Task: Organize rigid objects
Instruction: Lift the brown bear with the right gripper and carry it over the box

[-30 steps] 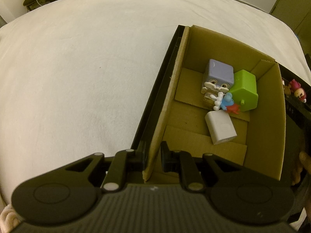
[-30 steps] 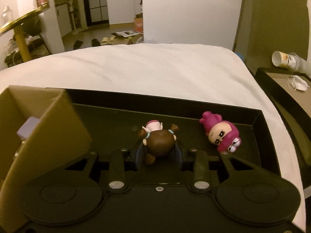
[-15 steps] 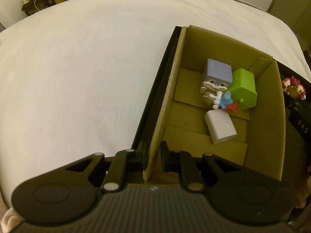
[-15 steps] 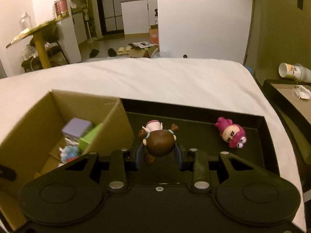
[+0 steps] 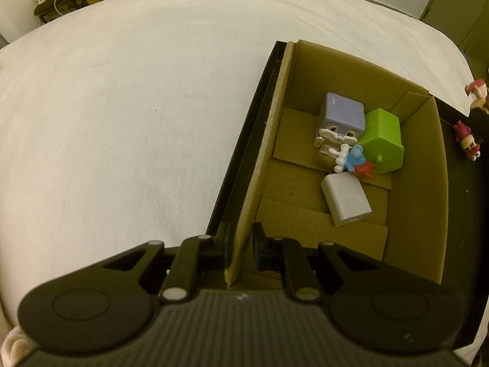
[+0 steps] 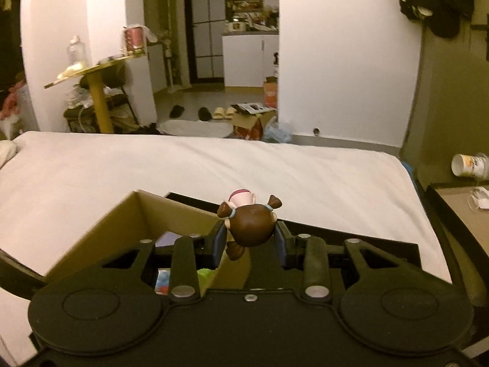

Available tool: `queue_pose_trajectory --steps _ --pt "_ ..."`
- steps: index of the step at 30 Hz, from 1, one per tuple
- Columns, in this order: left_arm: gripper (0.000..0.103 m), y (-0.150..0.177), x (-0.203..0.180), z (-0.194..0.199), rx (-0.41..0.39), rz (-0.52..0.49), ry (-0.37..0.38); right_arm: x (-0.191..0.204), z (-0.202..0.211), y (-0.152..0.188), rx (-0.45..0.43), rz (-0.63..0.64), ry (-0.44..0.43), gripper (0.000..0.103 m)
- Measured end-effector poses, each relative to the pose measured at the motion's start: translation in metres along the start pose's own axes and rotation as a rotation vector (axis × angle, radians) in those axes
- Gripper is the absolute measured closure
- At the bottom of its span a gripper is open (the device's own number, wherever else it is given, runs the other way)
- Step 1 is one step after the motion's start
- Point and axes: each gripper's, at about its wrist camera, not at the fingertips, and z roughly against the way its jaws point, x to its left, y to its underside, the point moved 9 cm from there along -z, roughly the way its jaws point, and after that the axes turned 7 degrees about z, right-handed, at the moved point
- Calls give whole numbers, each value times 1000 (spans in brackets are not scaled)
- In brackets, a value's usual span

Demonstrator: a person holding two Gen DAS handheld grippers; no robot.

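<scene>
My left gripper (image 5: 240, 249) is shut on the near left wall of the cardboard box (image 5: 259, 165). Inside the box lie a purple cube toy (image 5: 343, 114), a green block (image 5: 383, 143), a small blue and red figure (image 5: 357, 160) and a white block (image 5: 347, 198). My right gripper (image 6: 250, 243) is shut on a brown-haired doll (image 6: 250, 224) and holds it in the air above the box's right wall (image 6: 232, 266). The doll also shows at the right edge of the left wrist view (image 5: 476, 96). A pink-haired doll (image 5: 467, 140) lies in the black tray (image 5: 464, 275).
The box stands in the black tray on a white bed (image 5: 122, 116). A nightstand (image 6: 461, 211) with a tipped cup (image 6: 470, 165) is to the right. Beyond the bed are a yellow table (image 6: 94, 91), a floor with shoes and a doorway.
My right gripper has risen with the brown-haired doll and moved left, from low in the tray to above the box's right wall. The left gripper holds the box wall unmoved.
</scene>
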Motion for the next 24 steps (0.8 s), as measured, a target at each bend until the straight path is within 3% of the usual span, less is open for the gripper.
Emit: queue_pose_trajectory --steps 11,24 --pt "89 0 -1 0 4 7 0 39 3 -9 -5 82 -109 70" --pt "90 -1 1 0 16 30 17 100 -14 12 118 249 -283 69"
